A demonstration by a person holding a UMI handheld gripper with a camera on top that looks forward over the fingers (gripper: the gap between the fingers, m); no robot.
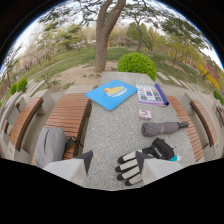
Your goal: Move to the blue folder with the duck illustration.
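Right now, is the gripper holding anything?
No. The gripper is open and holds nothing. The glove lies on the table just ahead of it, and the blue folder lies farther on, untouched.

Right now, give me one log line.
target: blue folder | position: beyond fingers, far table end | gripper: open, empty | nearest: glove

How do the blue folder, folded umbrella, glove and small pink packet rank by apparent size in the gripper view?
1. Glove, though it lies nearest the camera
2. Blue folder, about alike, farther off
3. Folded umbrella
4. Small pink packet
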